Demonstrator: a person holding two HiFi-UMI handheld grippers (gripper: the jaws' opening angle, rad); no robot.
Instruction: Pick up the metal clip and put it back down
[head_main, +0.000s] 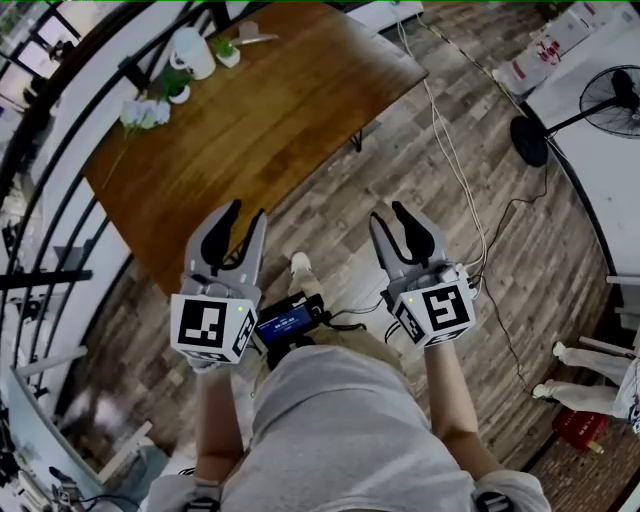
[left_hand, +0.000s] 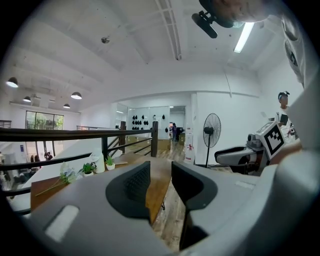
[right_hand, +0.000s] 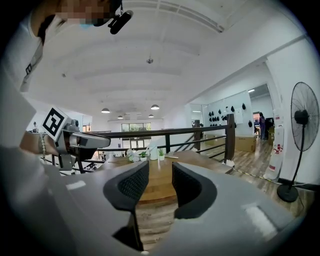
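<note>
**Clip Far Off on the Table, Both Claws Empty**

The left claw (head_main: 247, 212) and the right claw (head_main: 388, 212) are each held parted, with nothing between the pads. The metal clip cannot be made out with certainty. A small pale object (head_main: 252, 36) at the far end of the table (head_main: 290, 130), beyond the white jug (head_main: 192, 52), is judged the likeliest candidate. It lies ahead and to the left, well apart from both claws, with the left claw nearer. Its long axis cannot be told.

Wooden table (head_main: 270, 120), plank floor (head_main: 480, 150)
</note>
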